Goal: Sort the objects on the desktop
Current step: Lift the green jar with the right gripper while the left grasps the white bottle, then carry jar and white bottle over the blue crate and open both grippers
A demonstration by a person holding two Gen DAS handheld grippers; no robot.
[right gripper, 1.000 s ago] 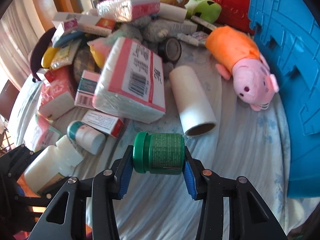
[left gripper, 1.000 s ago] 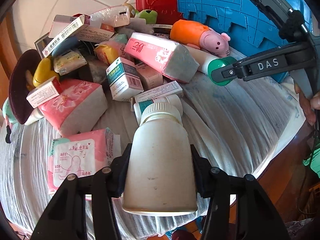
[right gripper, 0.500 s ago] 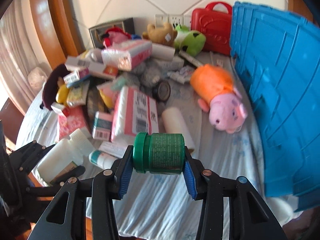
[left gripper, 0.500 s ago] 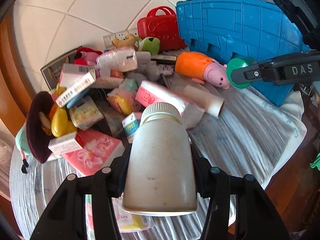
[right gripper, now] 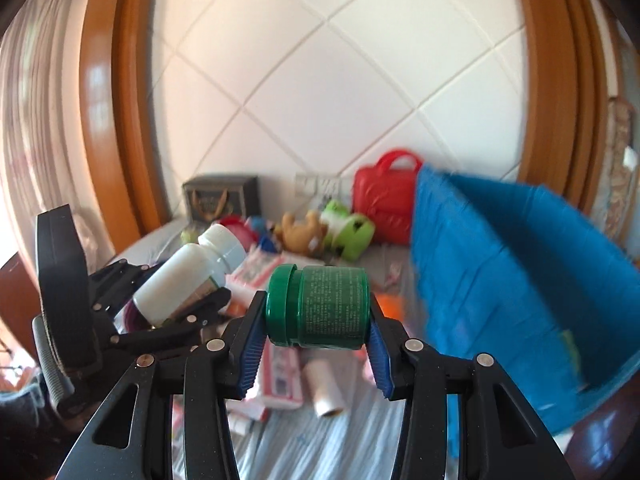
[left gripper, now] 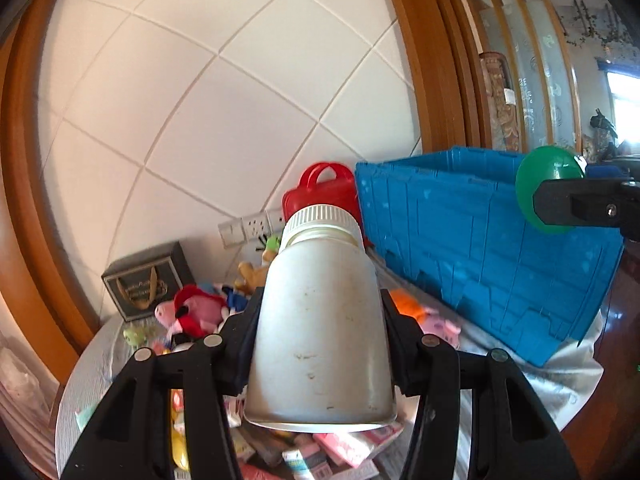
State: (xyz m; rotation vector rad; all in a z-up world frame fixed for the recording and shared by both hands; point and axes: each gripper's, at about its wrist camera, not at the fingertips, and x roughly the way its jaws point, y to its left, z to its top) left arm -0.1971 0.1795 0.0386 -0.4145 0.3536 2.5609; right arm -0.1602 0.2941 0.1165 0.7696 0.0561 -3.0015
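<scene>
In the left wrist view, the left gripper (left gripper: 320,336) is pinching a white bottle (left gripper: 320,332) by its sides; the bottle is pointing away from the camera with its ribbed white cap (left gripper: 322,216) at the far end, and the side facing the camera is carrying no label, only some small scuffs. Under the bottle a table with a pale striped cloth (left gripper: 532,384) is showing; on it a heap of small boxes (left gripper: 340,448), a pink plush pig in red (left gripper: 192,312) and a dark gift bag (left gripper: 148,284) are lying or standing; their writing is too small to read. A blue crate (left gripper: 480,252) is standing on the right side of the table, and a red case (left gripper: 320,192) is standing just behind it, near the white wall sockets (left gripper: 248,228). At the right edge the right gripper (left gripper: 576,204) is holding a green jar (left gripper: 544,180) level with the crate's rim.

In the right wrist view, the right gripper (right gripper: 318,340) is squeezing the green jar (right gripper: 320,304) between its blue pads (right gripper: 252,344); the jar is lying sideways with its lid to the left, and fine pale print is covering its label, too small to read. To the left, the left gripper (right gripper: 180,300) is carrying the white bottle (right gripper: 188,272). Behind them a green plush frog (right gripper: 348,228) and a brown plush bear (right gripper: 300,232) are lying near the red case (right gripper: 384,200); a cardboard tube (right gripper: 324,388) is lying on the cloth; the blue crate (right gripper: 500,272) is blurred. The wall (right gripper: 320,80) is white with diagonal joints, framed by brown wood (right gripper: 116,100).
</scene>
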